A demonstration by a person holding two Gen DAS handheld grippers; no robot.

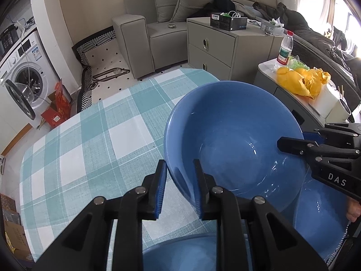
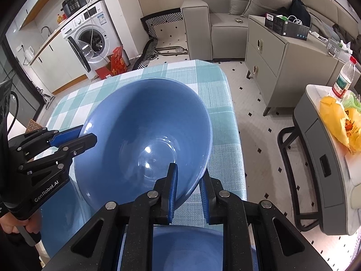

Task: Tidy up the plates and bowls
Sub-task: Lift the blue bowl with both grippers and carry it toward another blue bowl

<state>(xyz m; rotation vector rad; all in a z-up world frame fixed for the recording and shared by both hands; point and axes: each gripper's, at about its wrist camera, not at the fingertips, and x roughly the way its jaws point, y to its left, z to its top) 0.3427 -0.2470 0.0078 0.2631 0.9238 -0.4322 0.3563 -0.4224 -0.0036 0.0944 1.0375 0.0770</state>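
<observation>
A large blue bowl [image 1: 234, 135] is held tilted above the checked tablecloth [image 1: 90, 140]. My left gripper [image 1: 179, 187] is shut on its near-left rim, one finger inside and one outside. My right gripper [image 2: 188, 194] is shut on the opposite rim of the same blue bowl [image 2: 144, 140]. The right gripper also shows in the left wrist view [image 1: 291, 145], and the left gripper shows in the right wrist view [image 2: 88, 136]. A second blue dish [image 1: 320, 207] lies below the bowl, and another blue dish [image 2: 187, 246] sits under the right gripper.
The table's far edge [image 2: 223, 72] is rounded, with tiled floor beyond. A grey side table [image 2: 325, 158] with a yellow bag [image 2: 343, 122] and a water bottle [image 2: 344, 79] stands to the right. A drawer cabinet [image 2: 275, 52], sofa and washing machine [image 2: 92, 38] stand farther off.
</observation>
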